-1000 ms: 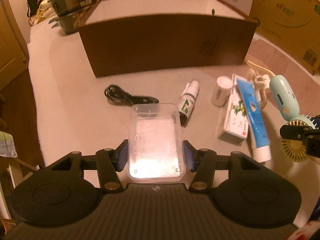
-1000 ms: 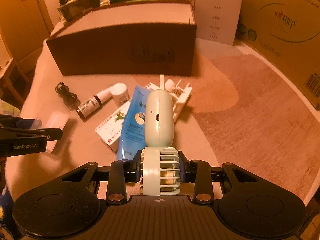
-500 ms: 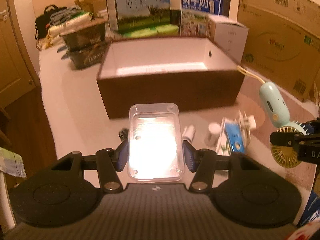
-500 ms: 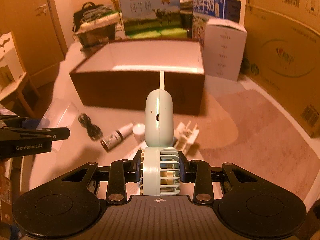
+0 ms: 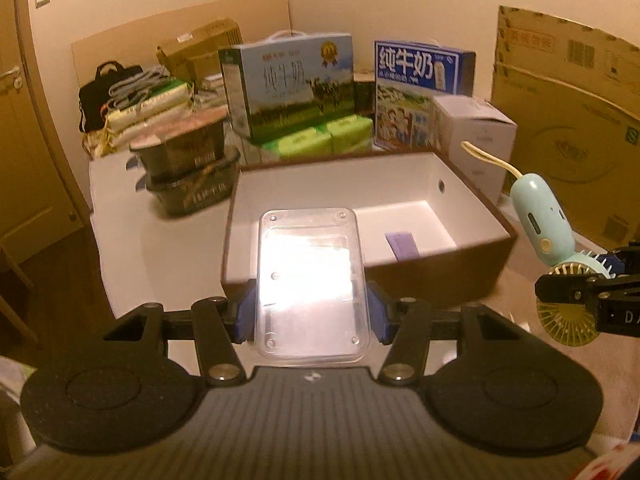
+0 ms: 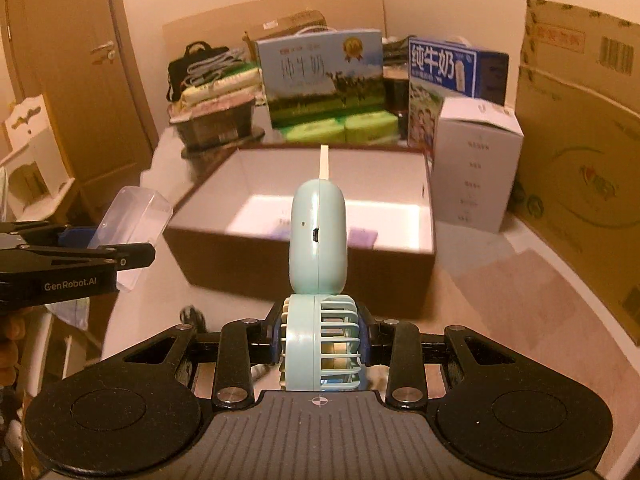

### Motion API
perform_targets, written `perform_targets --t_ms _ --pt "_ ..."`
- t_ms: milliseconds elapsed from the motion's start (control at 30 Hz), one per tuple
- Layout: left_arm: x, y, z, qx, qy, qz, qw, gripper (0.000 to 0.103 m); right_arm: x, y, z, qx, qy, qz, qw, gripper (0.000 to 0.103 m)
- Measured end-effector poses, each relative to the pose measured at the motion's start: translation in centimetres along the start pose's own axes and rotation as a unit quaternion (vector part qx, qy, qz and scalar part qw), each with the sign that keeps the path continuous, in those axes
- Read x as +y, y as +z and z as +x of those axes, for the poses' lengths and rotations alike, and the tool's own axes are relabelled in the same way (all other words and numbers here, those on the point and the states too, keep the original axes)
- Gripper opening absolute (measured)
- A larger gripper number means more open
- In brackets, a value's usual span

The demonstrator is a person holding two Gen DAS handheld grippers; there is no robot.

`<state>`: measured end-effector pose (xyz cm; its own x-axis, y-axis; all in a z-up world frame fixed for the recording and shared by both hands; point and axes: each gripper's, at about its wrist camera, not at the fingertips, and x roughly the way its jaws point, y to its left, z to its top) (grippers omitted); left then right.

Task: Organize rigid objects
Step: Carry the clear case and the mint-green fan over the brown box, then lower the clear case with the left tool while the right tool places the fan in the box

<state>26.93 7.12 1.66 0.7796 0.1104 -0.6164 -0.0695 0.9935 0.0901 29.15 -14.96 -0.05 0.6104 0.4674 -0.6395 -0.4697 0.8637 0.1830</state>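
Left gripper (image 5: 312, 314): blue pads clamped on the long sides of a clear case (image 5: 311, 280), which points forward from the jaws and overlaps the near wall of the box (image 5: 460, 280); glare whitens its top face. From the right wrist view the same gripper (image 6: 132, 258) shows at the left edge, the case (image 6: 132, 220) tilted upward, off the table and just left of the box (image 6: 280, 268).

Right gripper (image 6: 322, 346): jaws closed tightly on the grille head of a mint fan (image 6: 318, 240), handle pointing forward toward the box, a pale strap running on from its tip; a small port faces the camera. From the left wrist view this gripper (image 5: 576, 292) shows at the right edge, with the fan (image 5: 544, 220) raised beside the box's right wall, handle up, strap curling leftward.

Box: brown outside, white inside, open on top, resting on the table (image 5: 160, 248); a purple card (image 5: 402, 246) lies flat on its floor, toward the near right. Whether anything else lies inside cannot be told.

Behind the box: two milk cartons (image 5: 292, 84), green packs (image 5: 316, 140), a white carton (image 5: 476, 136) at the right rear corner, stacked dark trays (image 5: 188, 172) at the left, a black bag (image 5: 100, 92) farther back. A large cardboard box (image 5: 568, 120) stands at the far right, and a door (image 6: 80, 100) at the left
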Motion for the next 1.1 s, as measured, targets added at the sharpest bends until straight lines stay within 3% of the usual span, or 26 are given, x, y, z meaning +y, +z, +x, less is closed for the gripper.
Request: perform_targets --t_ms 300,633,1100 --pt "1.1 4.3 4.6 -0.003 0.011 0.014 0.9998 0.053 -1.0 4.7 4.2 0.0 0.007 0.011 1.0 0.035" --pt "2.5 7.3 11.6 0.032 -0.001 0.015 0.9994 0.053 -2.0 8.7 11.2 0.022 0.002 0.03 0.999 0.035" --pt "2.8 6.0 20.3 0.107 0.002 0.037 0.9936 0.053 -3.5 7.4 20.8 0.107 -0.014 0.061 0.992 0.035"
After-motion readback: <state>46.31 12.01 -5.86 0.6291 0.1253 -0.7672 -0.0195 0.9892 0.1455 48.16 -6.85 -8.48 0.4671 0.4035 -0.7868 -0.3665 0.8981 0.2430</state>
